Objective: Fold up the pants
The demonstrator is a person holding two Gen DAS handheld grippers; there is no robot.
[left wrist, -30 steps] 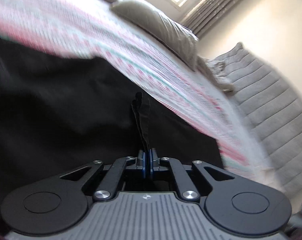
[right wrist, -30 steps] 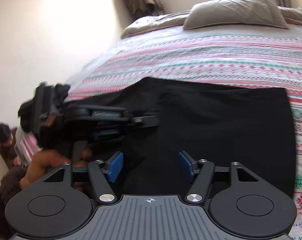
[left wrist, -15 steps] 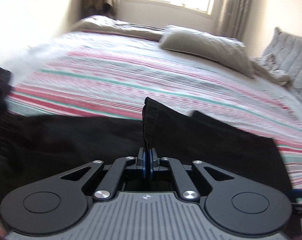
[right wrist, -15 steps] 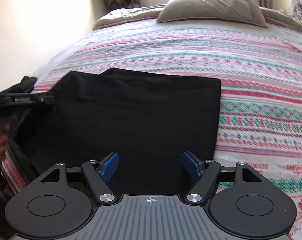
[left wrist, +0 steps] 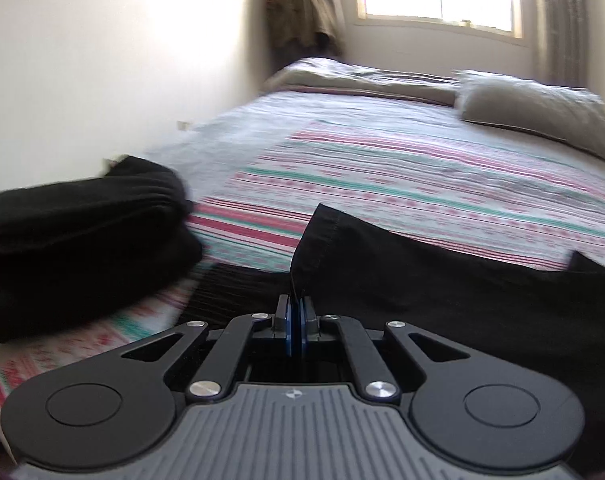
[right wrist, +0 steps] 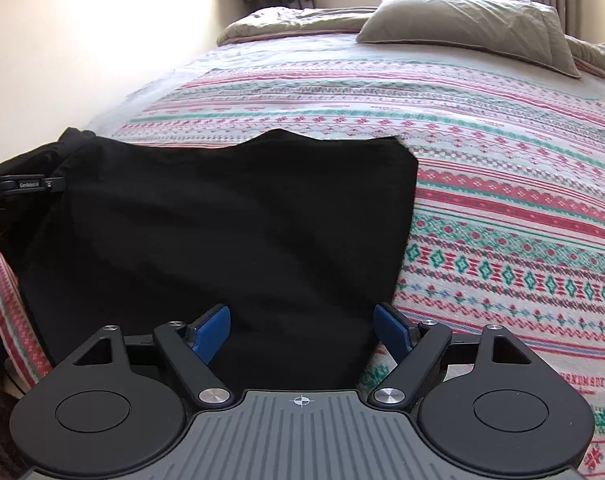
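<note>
**Black pants half-folded on the bed, one corner held at the left**

The bed, under a striped patterned cover, fills both views, with a grey pillow at its far end near the window. The black pants lie flat on the near part of the bed, directly ahead of your right hand-held gripper; their long axis runs across that view, from a squared edge on the right to the left edge of the bed. Your right jaws have just been opening and now stand wide above the near hem, pads clear of the cloth. Your left hand-held gripper is clamped on a stitched corner of the pants, which stands up from its pads. It is the nearer hand for carrying the fold rightward. A second dark bundle lies at that view's left.
</note>
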